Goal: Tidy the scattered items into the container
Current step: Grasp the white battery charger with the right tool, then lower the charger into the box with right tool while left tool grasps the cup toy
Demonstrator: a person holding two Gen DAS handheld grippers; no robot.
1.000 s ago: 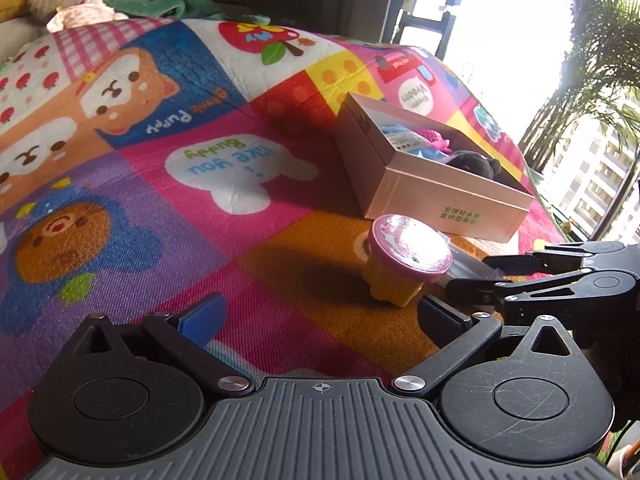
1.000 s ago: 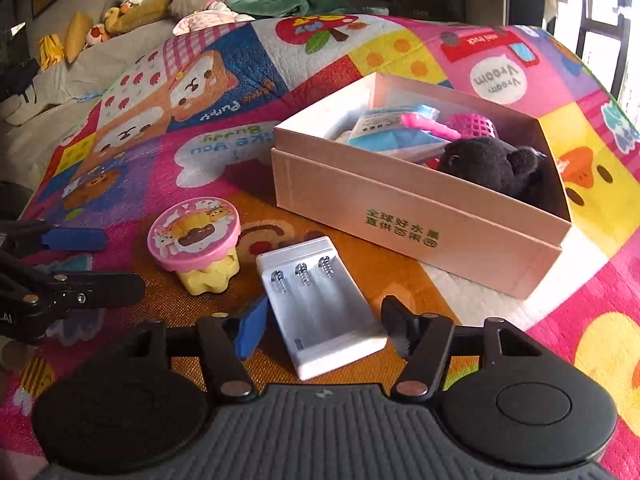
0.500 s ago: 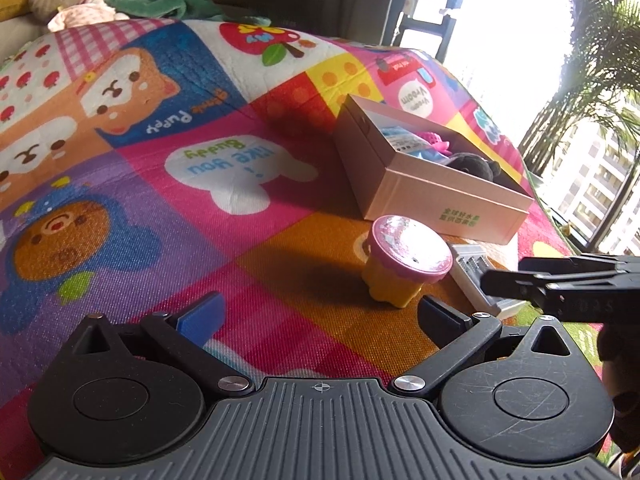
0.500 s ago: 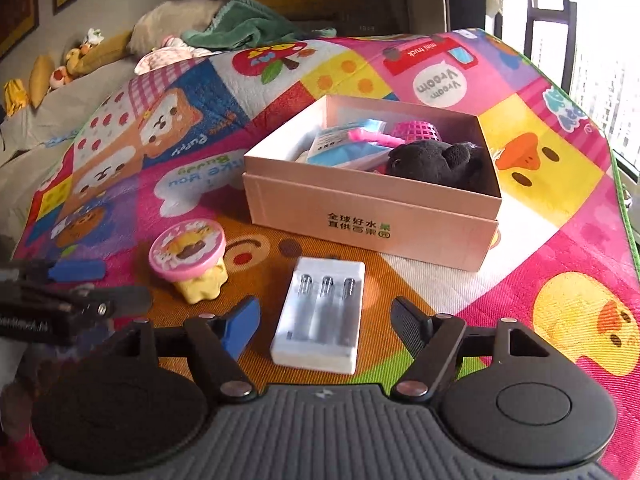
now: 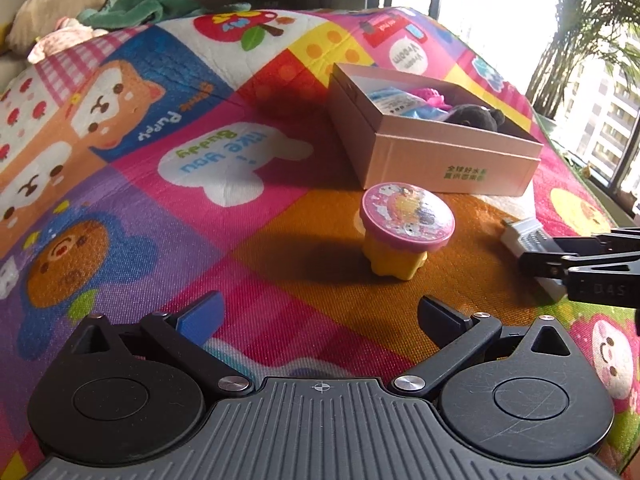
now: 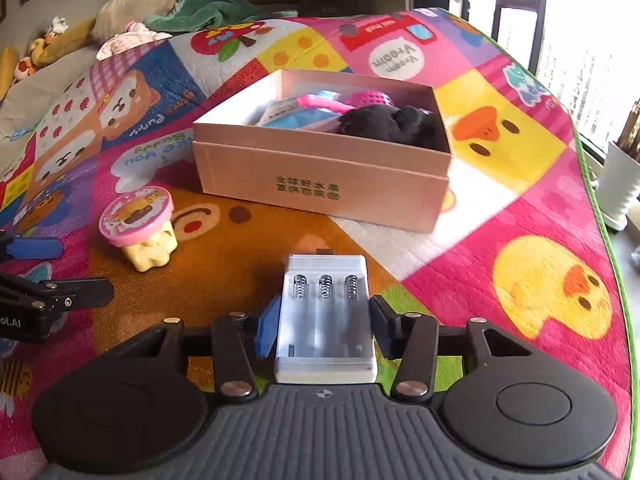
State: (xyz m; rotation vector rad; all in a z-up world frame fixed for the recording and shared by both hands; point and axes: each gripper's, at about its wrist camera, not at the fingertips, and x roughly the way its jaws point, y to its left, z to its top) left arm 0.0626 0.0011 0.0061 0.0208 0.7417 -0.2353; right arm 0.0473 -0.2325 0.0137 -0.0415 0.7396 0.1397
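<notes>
Box (image 6: 320, 184) ahead of fingers already holds black plush (image 6: 392, 124), blue packet (image 6: 296, 114), pink basket (image 6: 370, 99). Left out: battery charger (image 6: 326, 316), pink-lidded cup (image 6: 138, 226). Right gripper (image 6: 326, 324) jaws just closing, pinching charger sides, charger not yet lifted clear. Left gripper (image 5: 320, 316) spread, empty, cup just ahead.

- We are in a home, likely a child's play corner.
- We see a bright cartoon play mat (image 6: 500, 128) covering the floor.
- We spot pillows (image 6: 132, 4), a green blanket (image 6: 212, 6) and soft toys (image 6: 30, 56) beyond.
- We notice a tall window (image 5: 500, 12) facing apartment blocks.
</notes>
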